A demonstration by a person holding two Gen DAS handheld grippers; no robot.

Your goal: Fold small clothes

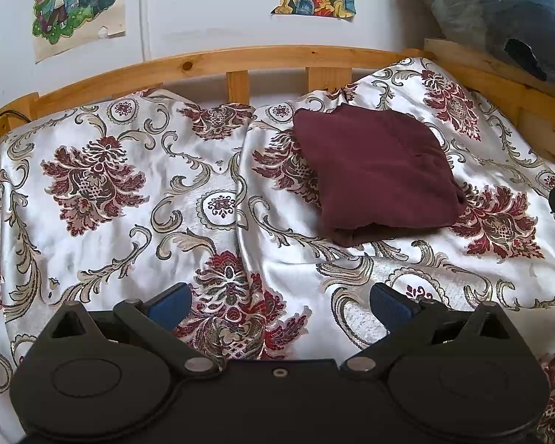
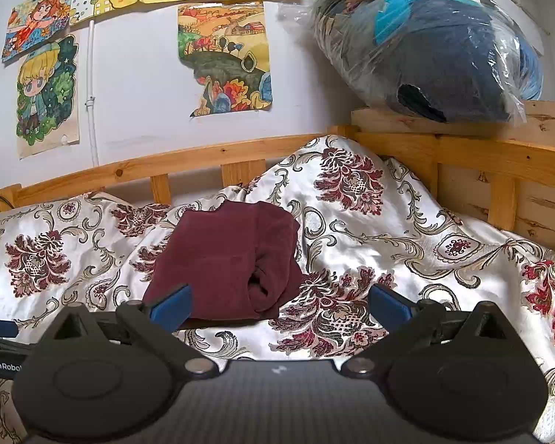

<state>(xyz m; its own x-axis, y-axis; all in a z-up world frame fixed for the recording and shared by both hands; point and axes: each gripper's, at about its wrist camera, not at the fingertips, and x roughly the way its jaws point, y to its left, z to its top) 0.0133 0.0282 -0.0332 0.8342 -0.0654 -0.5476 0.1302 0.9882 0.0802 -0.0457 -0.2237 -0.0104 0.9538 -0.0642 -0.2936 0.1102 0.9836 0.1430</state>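
On the shiny white floral-patterned bedspread point(image 1: 103, 222), at two o'clock of the left gripper point(image 1: 277, 301), the dark maroon soft-knit garment point(image 1: 377, 174) lay folded into a compact bundle, apparently finished, both the left and right gripper point(image 2: 277, 301) spread wide, holding nothing.

Left gripper point(image 1: 279, 301): jaws spread wide, nothing between the blue pads point(image 1: 172, 303), held low and level. Right gripper point(image 2: 279, 301): same, jaws wide apart, empty, level, to the right of the left one.
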